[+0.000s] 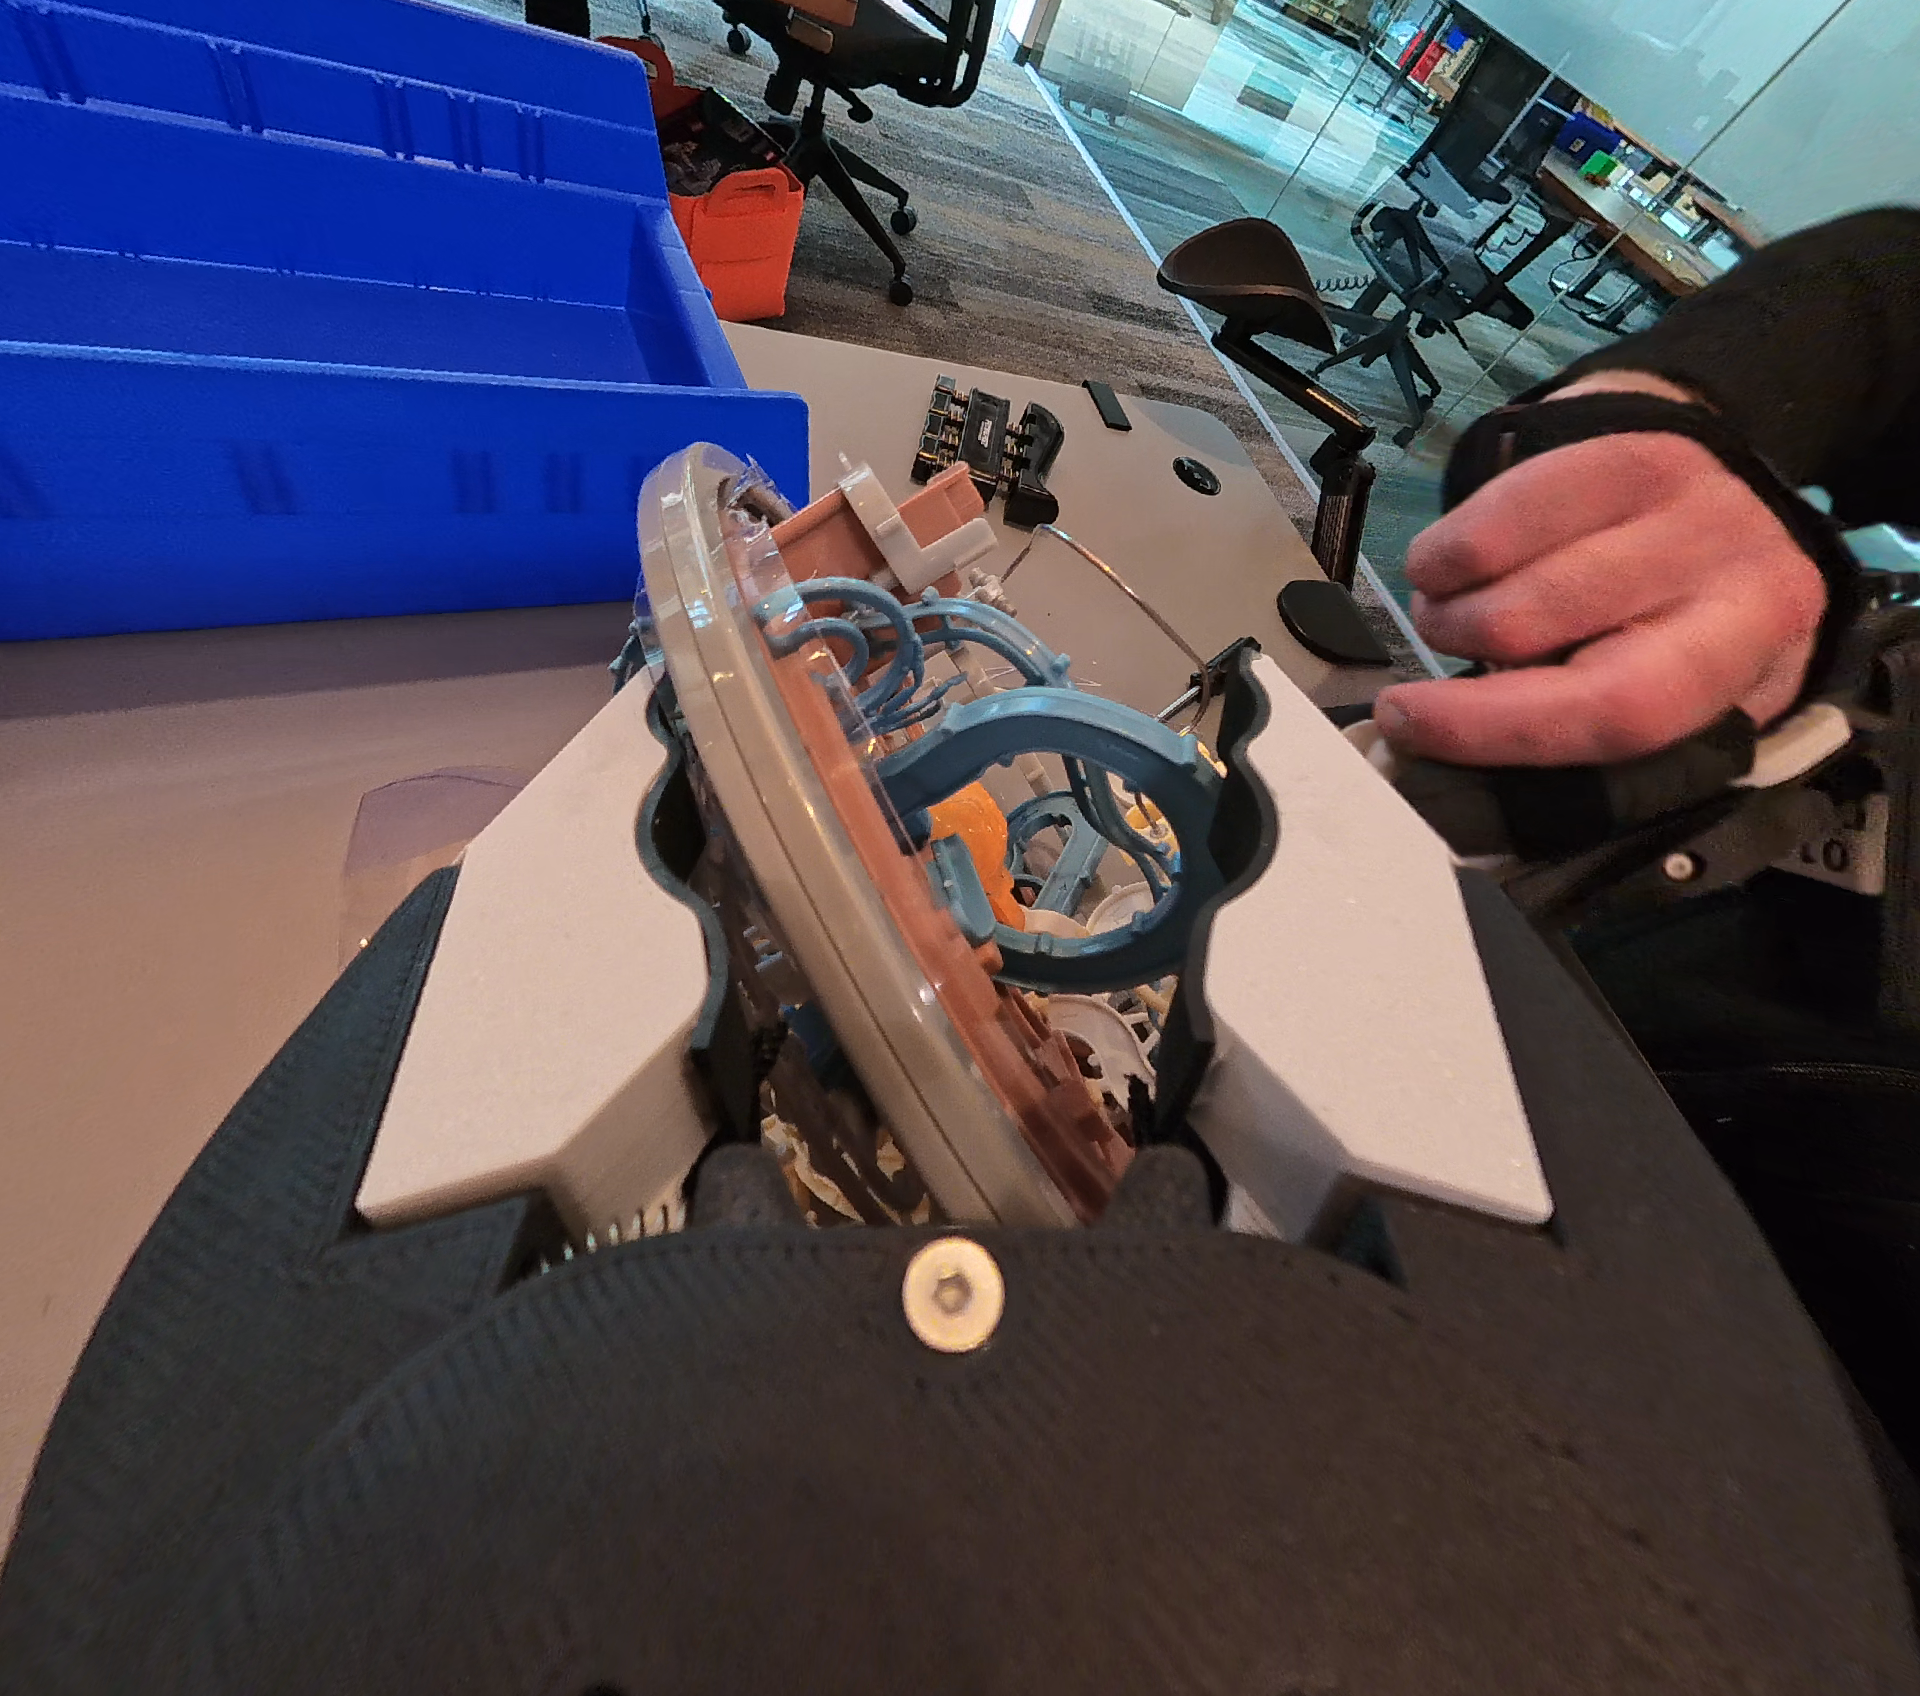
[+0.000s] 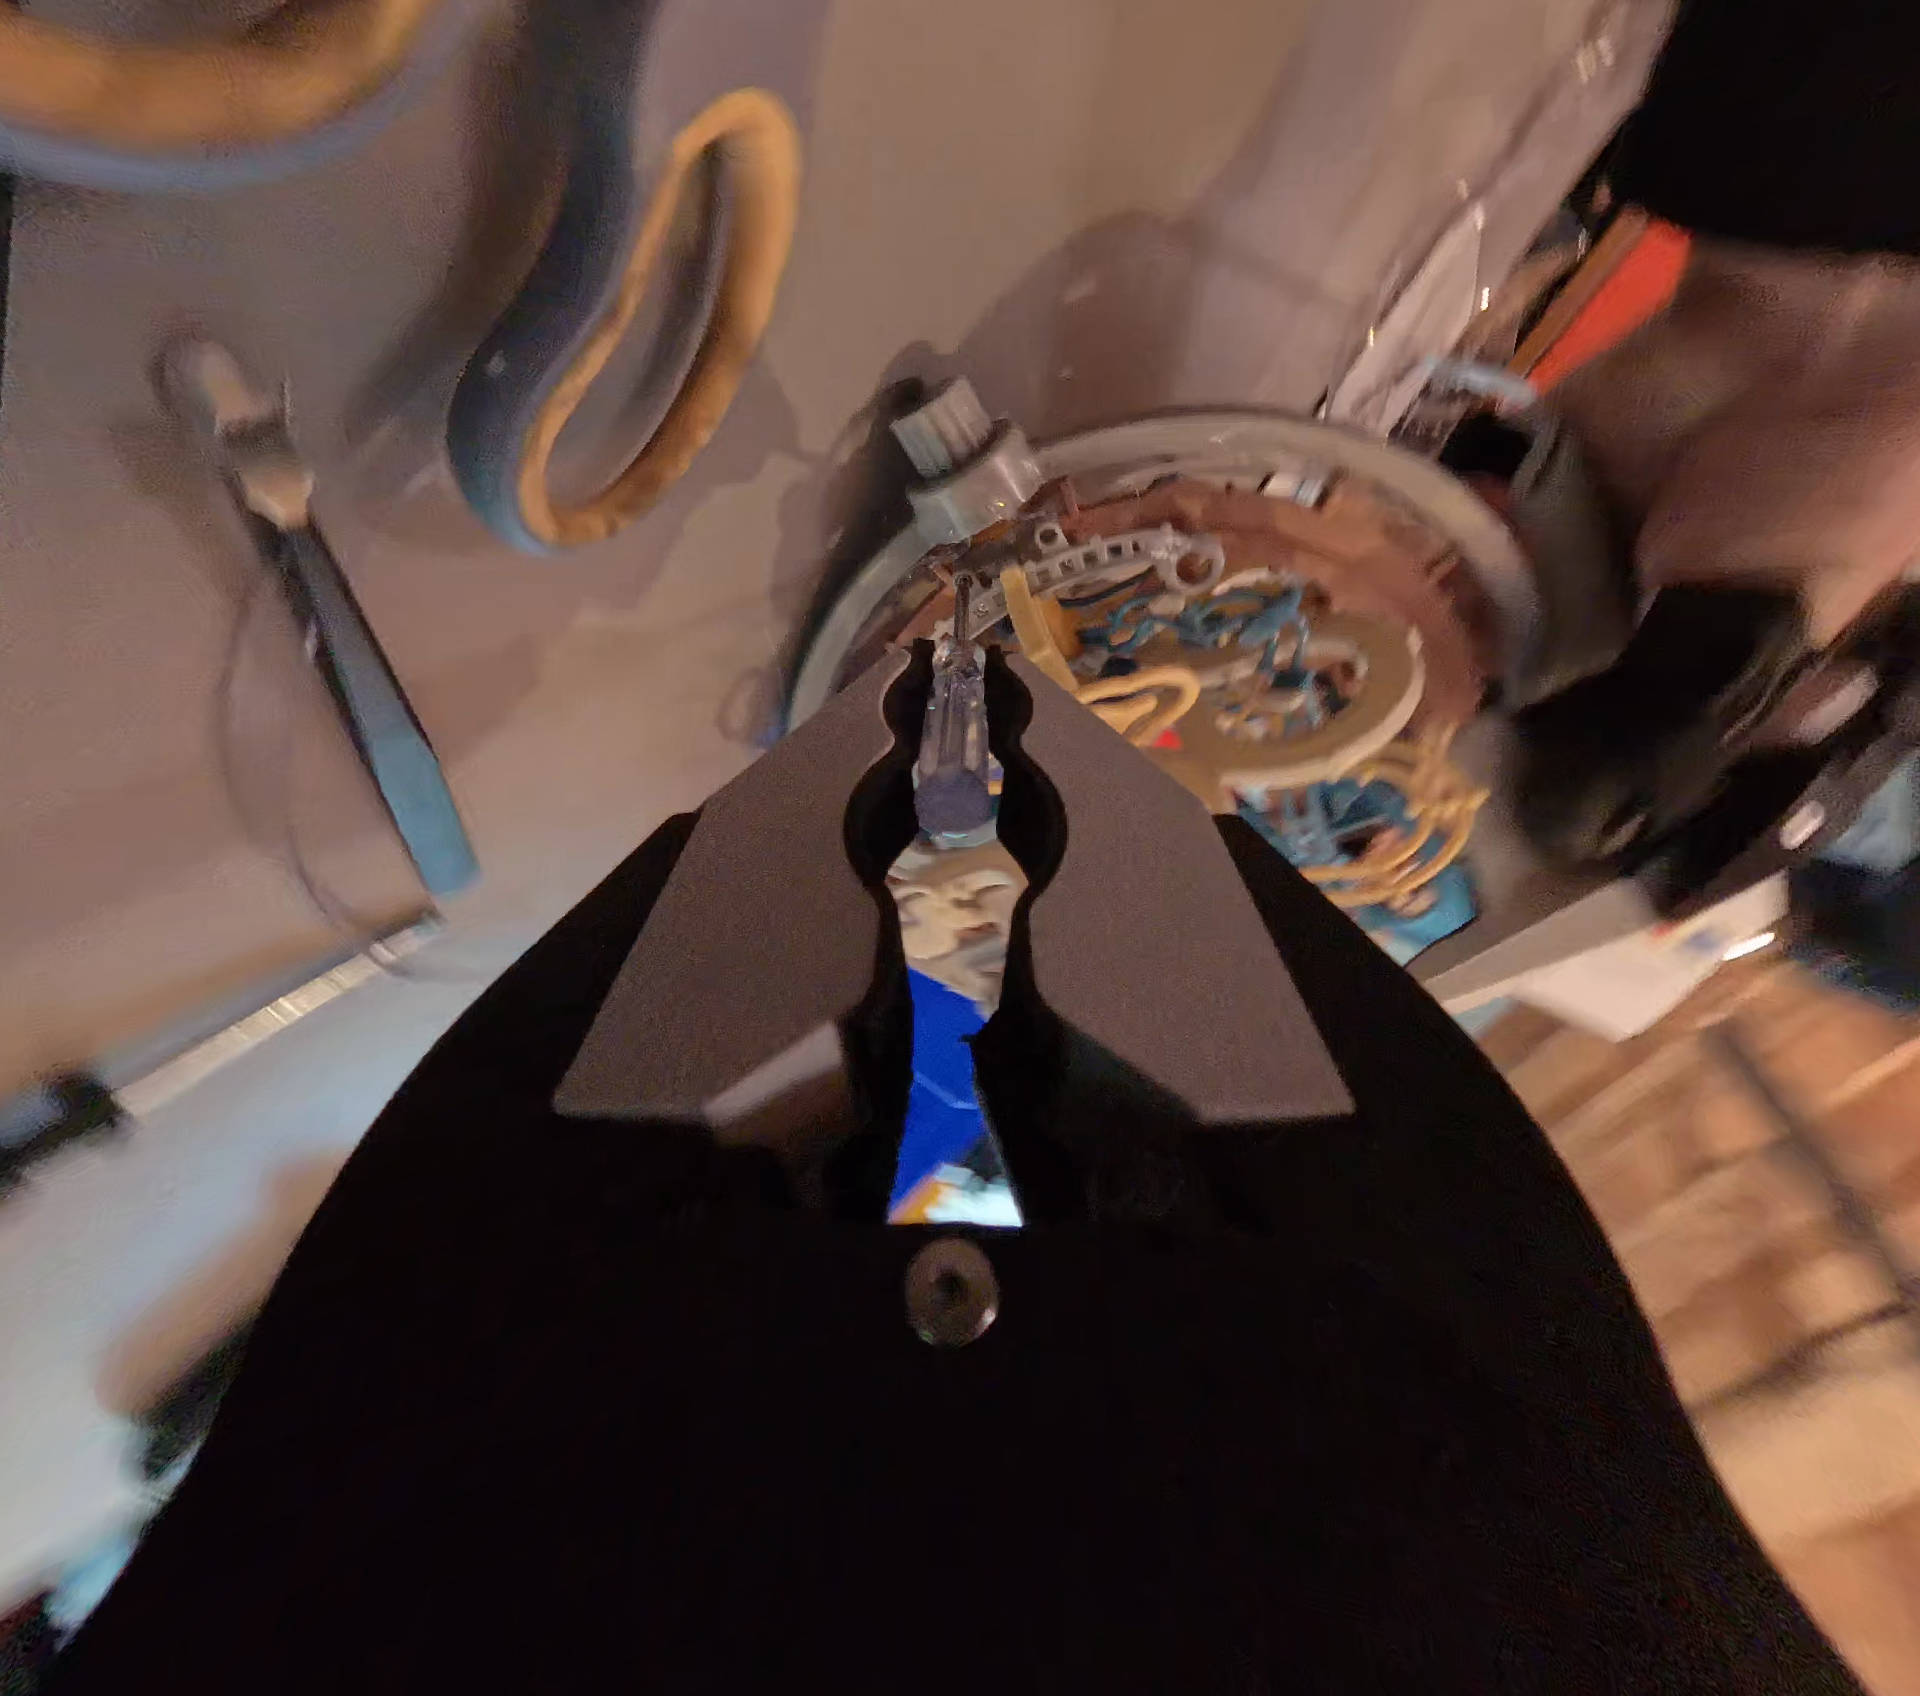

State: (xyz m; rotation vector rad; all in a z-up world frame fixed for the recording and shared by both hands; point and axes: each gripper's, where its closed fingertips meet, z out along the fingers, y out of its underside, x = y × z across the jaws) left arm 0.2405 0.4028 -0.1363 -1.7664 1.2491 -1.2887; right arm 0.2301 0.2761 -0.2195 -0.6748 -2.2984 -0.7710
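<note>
Black printed gripper body fills the lower half of both wrist views, so we start our notes there. In the left wrist view, the left gripper (image 1: 940, 773) is clamped on a round toy assembly (image 1: 831, 815): a grey ring with a clear cover, brown base and blue curved tracks, held on edge and tilted, in the centre of the frame between the pale fingers (image 1: 561, 919). Behind it, upper left, sits a blue bin (image 1: 343, 316) on the grey table (image 1: 156, 867); a small black clip-like part (image 1: 987, 441) lies on the table just above centre. At right, a person's hand (image 1: 1621, 607) grips the other tool's handle. In the right wrist view, the right gripper (image 2: 961, 670) is closed on a small clear-handled screwdriver (image 2: 951, 753), its thin shaft pointing up at the toy's rim, close to a grey ribbed knob (image 2: 961, 451) at centre frame. That view is strongly blurred; we cannot tell whether the tip is seated. Our judgement on working well from here: keep the left clamp firm so the disc does not rotate, keep the driver in line with the fastener axis, press lightly before turning, and hold steadier. The slim handle may slip between the pads, and the clear cover may flex under side load.
</note>
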